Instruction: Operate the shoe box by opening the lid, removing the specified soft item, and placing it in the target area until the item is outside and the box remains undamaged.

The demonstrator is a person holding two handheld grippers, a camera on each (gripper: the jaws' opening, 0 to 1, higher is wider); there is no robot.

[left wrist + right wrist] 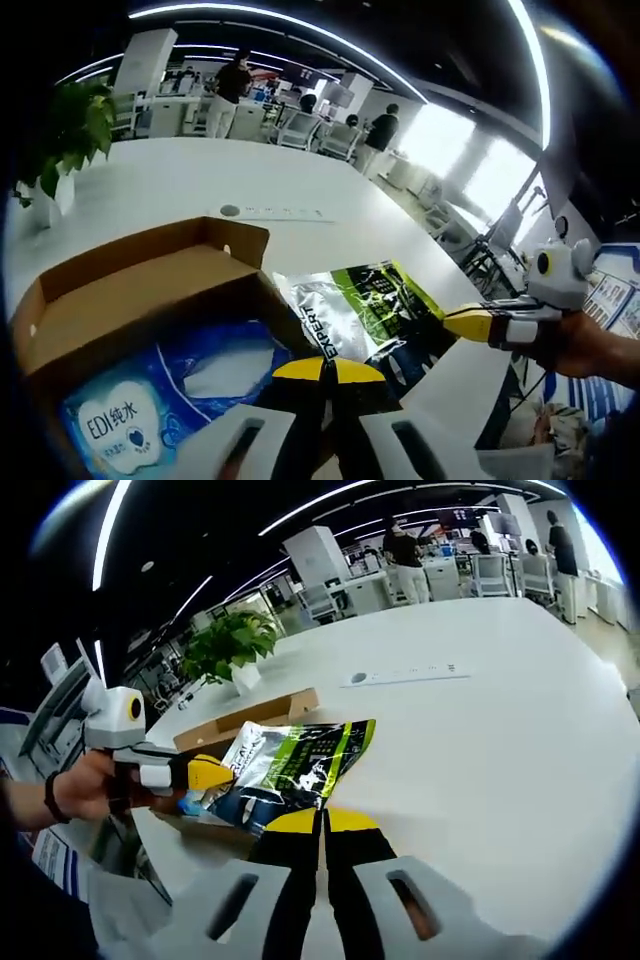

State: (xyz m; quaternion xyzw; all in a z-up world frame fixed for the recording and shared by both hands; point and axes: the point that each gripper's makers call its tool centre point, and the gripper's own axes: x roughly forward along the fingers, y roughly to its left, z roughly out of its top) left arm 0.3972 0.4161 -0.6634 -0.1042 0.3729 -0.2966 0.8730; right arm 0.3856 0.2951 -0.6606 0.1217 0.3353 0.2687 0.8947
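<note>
The right gripper (322, 825) is seen with its jaws closed on the near edge of the green and silver pouch (290, 765), which is held outside the cardboard box (140, 290), over the white table (480, 700). The left gripper (327, 372) is seen with jaws together, empty, by the box's front wall. A slip is judged likely, since only the edge is pinched. The blue wipes pack (150, 400) is left inside. The right hand (590, 345) is held level, beside the box
</note>
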